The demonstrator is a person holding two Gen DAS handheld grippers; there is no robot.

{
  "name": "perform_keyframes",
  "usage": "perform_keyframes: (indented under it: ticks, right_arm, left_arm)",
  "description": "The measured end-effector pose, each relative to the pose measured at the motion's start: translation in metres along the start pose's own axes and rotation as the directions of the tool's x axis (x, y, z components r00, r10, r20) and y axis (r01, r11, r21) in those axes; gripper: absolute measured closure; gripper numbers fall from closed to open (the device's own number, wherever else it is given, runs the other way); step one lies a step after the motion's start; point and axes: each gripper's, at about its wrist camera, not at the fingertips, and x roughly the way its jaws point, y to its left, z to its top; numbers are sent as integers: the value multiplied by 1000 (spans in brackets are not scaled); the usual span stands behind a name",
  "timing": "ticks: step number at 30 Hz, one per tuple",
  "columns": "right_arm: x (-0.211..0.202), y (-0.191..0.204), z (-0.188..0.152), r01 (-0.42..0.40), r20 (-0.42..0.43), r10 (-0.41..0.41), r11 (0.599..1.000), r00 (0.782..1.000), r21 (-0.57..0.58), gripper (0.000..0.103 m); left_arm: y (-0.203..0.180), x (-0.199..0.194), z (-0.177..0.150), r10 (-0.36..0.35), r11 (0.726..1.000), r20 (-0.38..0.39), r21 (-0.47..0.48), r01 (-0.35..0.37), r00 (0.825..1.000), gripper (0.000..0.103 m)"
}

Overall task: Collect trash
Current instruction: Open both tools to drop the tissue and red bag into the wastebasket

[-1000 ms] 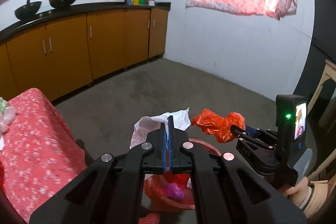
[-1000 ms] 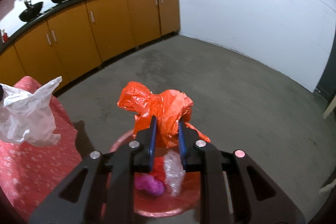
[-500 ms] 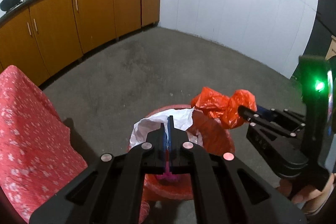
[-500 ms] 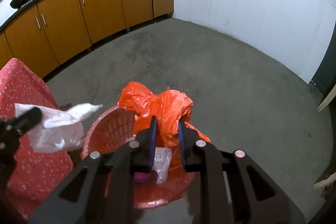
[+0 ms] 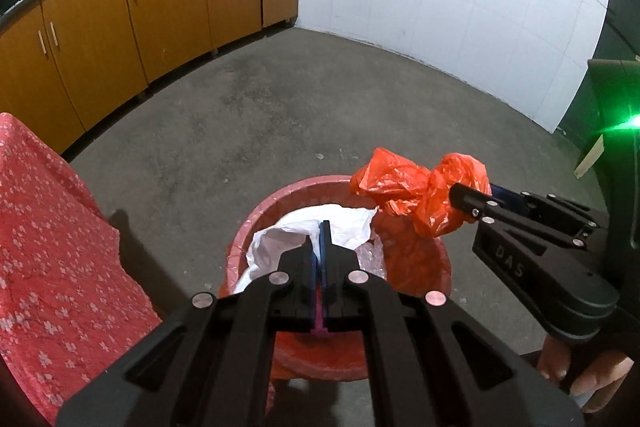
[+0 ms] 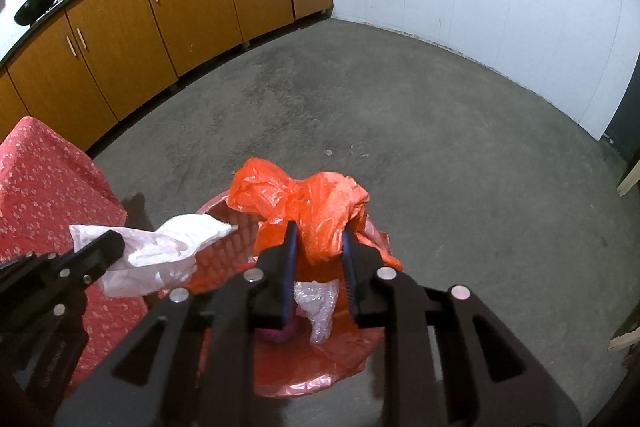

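grey concrete floor [image 6: 440, 131], orange cabinets [image 5: 168, 7] far ahead | left gripper [image 5: 320, 239] angled down, clamped on crinkled white plastic bag [image 5: 340, 223] over round red basket [image 5: 272, 205] | right gripper [image 6: 318, 243] pinching crumpled orange bag [image 6: 312, 207] above basket rim, bubble wrap [image 6: 316, 303] below

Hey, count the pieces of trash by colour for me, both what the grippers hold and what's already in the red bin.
Orange bag: 1
White bag: 1
Clear plastic wrap: 1
Pink piece: 1
Total: 4

Orange bag [image 6: 316, 211], white bag [image 5: 316, 227], red bin [image 5: 412, 263], red white-flowered cloth [image 5: 52, 247], brown cabinets [image 5: 168, 3]
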Motion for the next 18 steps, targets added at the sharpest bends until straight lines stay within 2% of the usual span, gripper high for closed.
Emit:
perform_keyframes:
  ticks: [16,18]
  right_arm:
    - [-12,-2,-1,14,43,-15,1000,999,21,78]
    - [-12,-3,-1,17,45,-18,1000,999,22,78]
  left_arm:
    - [3,3,3,-5,1000,-6,-21,5,1000,101]
    - [3,4,3,-9,1000,-7,-22,9,1000,96]
